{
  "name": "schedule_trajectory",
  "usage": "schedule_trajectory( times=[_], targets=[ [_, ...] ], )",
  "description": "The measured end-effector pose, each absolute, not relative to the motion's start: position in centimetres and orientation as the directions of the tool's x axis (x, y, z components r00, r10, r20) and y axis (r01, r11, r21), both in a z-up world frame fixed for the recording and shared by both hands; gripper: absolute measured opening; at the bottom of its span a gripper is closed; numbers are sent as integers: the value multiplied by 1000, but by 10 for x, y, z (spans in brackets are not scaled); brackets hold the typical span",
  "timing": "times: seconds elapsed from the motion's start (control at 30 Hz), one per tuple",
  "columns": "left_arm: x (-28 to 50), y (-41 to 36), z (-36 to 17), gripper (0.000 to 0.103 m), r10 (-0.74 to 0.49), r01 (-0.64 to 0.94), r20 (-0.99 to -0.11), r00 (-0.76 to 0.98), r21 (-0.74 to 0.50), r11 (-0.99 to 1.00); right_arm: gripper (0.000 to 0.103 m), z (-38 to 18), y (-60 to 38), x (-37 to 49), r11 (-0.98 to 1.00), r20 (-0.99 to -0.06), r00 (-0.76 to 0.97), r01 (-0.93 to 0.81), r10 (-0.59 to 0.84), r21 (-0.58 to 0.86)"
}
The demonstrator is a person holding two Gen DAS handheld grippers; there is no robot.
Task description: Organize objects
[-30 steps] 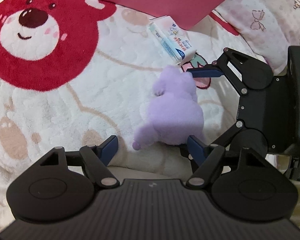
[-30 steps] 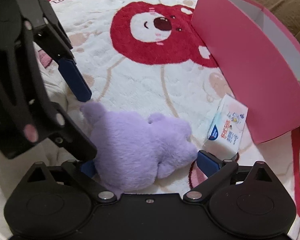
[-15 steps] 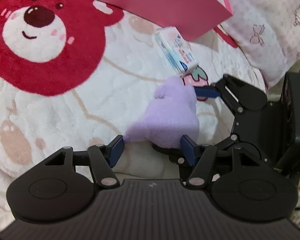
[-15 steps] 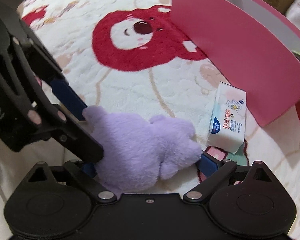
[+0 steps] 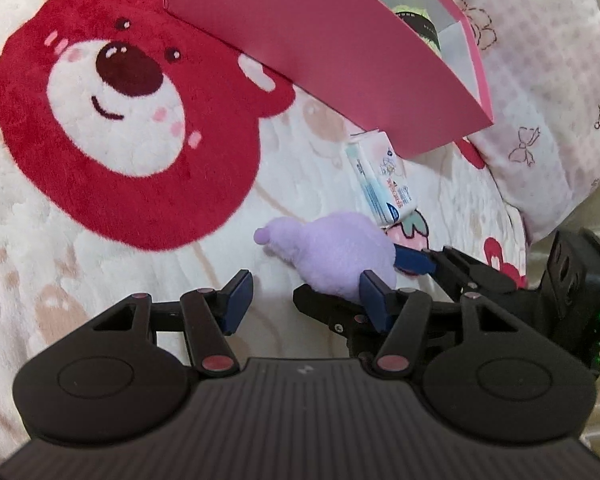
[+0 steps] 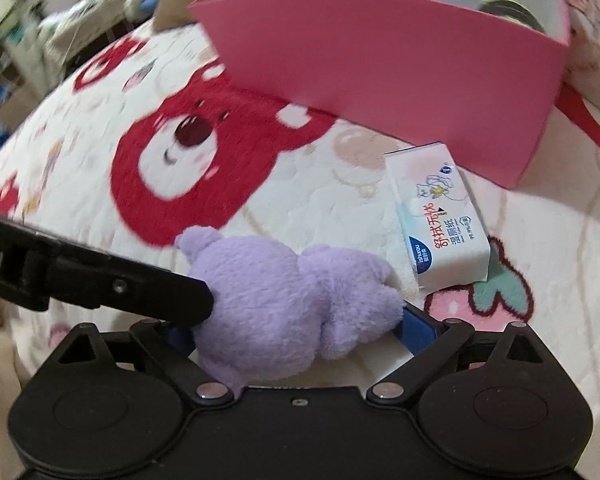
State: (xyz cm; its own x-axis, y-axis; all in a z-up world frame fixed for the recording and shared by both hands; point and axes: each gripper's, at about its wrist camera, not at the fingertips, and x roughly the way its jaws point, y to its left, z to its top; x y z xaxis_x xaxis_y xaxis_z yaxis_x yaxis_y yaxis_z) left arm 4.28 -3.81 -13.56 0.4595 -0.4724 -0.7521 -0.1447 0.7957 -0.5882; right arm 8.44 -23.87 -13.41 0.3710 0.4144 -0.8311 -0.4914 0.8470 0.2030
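Note:
A purple plush toy [image 6: 284, 296] sits between the blue pads of my right gripper [image 6: 296, 328], which is shut on it just above the blanket. In the left wrist view the plush toy [image 5: 336, 256] is ahead and to the right, with the right gripper [image 5: 364, 276] clamped around it. My left gripper [image 5: 306, 298] has its jaws closing with no object between the pads; one of its black fingers [image 6: 140, 288] touches the toy's left side. A white wet-wipe pack [image 6: 436, 220] lies just beyond the toy. Behind it stands an open pink box [image 6: 380, 60].
Everything rests on a fluffy white blanket with a big red bear face [image 5: 120, 120]. A green and black item [image 5: 414, 24] sits inside the pink box [image 5: 320, 60]. A pink checked pillow [image 5: 540, 100] lies to the right. The wet-wipe pack [image 5: 380, 176] nearly touches the box's corner.
The left gripper's jaws have narrowed and it has shifted so the plush toy is off to its right. The right gripper has rolled, turning the plush toy with it.

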Motion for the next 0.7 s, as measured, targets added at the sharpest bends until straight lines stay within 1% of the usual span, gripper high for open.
schedule_trajectory(
  times=[0.2, 0.3, 0.37, 0.4, 0.63, 0.67, 0.7],
  targets=[
    [44, -37, -141, 54, -489, -164, -750, 445, -605, 779, 99, -134, -234, 78, 880, -829, 402, -429, 388, 204],
    [46, -44, -145, 46, -462, -125, -773, 434, -560, 819, 100, -133, -230, 73, 879, -834, 392, -429, 389, 208],
    [46, -48, -146, 43, -456, -104, -777, 434, -547, 831, 102, -131, -229, 68, 869, -831, 378, -440, 407, 226],
    [46, -48, -145, 37, -467, -92, -770, 434, -554, 828, 102, -131, -229, 66, 867, -833, 374, -445, 407, 223],
    [42, -49, -143, 37, -468, -88, -766, 441, -555, 827, 101, -126, -228, 54, 851, -857, 360, -500, 370, 157],
    [41, -49, -143, 37, -462, -88, -770, 440, -549, 831, 101, -124, -227, 51, 848, -857, 371, -514, 358, 131],
    [41, -51, -143, 41, -447, -88, -781, 435, -531, 843, 101, -123, -226, 50, 846, -854, 387, -522, 348, 109]
  ],
)
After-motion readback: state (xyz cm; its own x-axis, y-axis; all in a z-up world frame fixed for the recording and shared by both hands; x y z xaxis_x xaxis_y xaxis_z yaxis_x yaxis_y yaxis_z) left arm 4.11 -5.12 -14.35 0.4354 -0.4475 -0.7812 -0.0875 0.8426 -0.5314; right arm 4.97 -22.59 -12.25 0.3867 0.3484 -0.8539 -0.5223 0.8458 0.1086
